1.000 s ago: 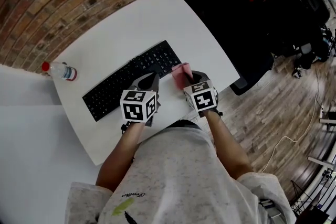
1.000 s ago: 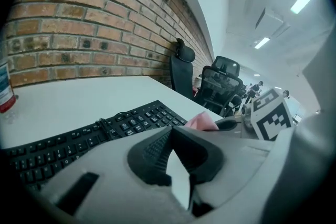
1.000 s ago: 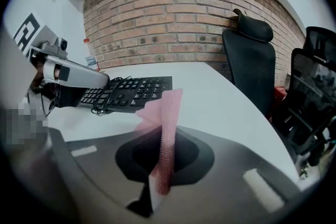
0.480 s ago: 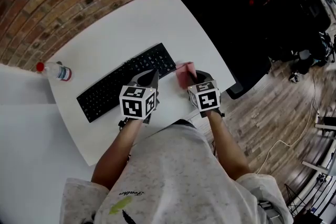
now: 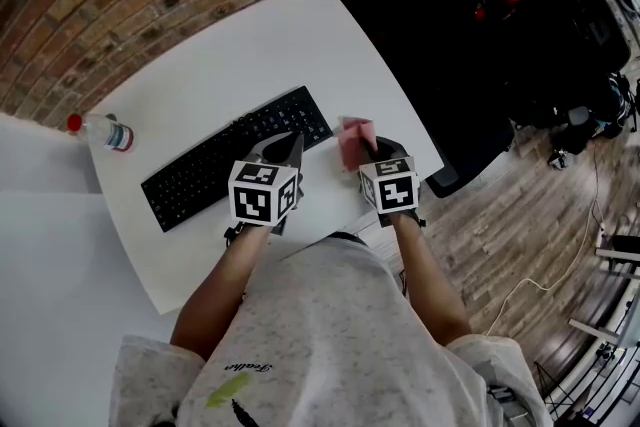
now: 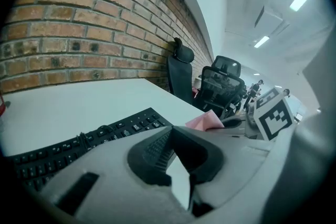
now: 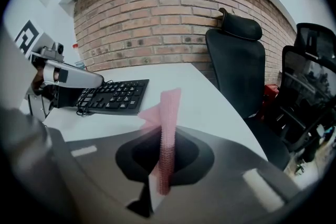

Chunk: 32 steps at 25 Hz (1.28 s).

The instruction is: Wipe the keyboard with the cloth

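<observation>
**Item: pink cloth in the right gripper, held beside the keyboard – wipe not yet begun**

- **Right gripper** [image 7: 165, 162]: clenched on the cloth [image 7: 169, 113]. A folded edge is pinched between the jaws, and the free end stands up past the tips. In the head view it sits off the keyboard's right end.
- **Cloth – location**: in the head view it [image 5: 352, 140] is just beside the right end of the keyboard [image 5: 235, 170], over bare table [image 5: 250, 35] and not on the keys. Whether its lower edge touches the table cannot be told.
- **Left gripper** [image 6: 172, 132]: jaws brought together at the tips with nothing between them. In the head view it [image 5: 283, 147] is over the keyboard's near edge, toward the right half.
- **Keyboard**: black, lying diagonally on the white table, with its cable bunched by its near edge [image 7: 84, 105].
- **Also present**: a plastic bottle [image 5: 100, 131] well apart, past the keyboard's left end, and a black office chair [image 7: 236, 60] beyond the table.

**Handling note (judgement):** The step in hand appears to be carrying the cloth to the keys. Little cloth projects from the jaws, so the right gripper should be tipped down until the free end lies flat on the keycaps. The strokes should then run lengthwise along the rows from the right end, with light pressure. The left gripper is well placed to press on the keyboard's frame and stop it sliding. The cable is best avoided.
</observation>
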### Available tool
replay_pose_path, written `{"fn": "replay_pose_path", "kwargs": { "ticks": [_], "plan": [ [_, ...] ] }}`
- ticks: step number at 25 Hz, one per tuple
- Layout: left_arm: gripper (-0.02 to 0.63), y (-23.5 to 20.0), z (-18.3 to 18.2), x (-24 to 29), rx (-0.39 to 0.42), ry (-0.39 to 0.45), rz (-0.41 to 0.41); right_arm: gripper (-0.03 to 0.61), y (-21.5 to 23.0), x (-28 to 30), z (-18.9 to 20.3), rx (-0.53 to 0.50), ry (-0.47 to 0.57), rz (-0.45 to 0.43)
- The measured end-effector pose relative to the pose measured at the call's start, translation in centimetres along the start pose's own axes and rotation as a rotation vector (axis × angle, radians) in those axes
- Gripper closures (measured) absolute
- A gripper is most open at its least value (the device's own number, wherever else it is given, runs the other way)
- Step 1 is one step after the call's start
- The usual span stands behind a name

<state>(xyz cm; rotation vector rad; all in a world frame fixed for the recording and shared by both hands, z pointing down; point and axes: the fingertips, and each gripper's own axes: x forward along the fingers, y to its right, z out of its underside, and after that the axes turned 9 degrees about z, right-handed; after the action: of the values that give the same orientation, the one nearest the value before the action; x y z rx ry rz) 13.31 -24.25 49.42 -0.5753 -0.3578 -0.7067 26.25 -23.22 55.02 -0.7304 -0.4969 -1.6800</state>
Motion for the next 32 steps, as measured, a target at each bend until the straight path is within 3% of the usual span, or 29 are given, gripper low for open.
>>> {"fn": "replay_pose_path", "kwargs": {
  "ticks": [32],
  "plan": [
    [0.618,-4.4,-1.2,-1.6,-0.085,0.080,-0.142,0.557,-3.7,3.9,-6.0,-0.117,0.051,-0.148]
  ]
}}
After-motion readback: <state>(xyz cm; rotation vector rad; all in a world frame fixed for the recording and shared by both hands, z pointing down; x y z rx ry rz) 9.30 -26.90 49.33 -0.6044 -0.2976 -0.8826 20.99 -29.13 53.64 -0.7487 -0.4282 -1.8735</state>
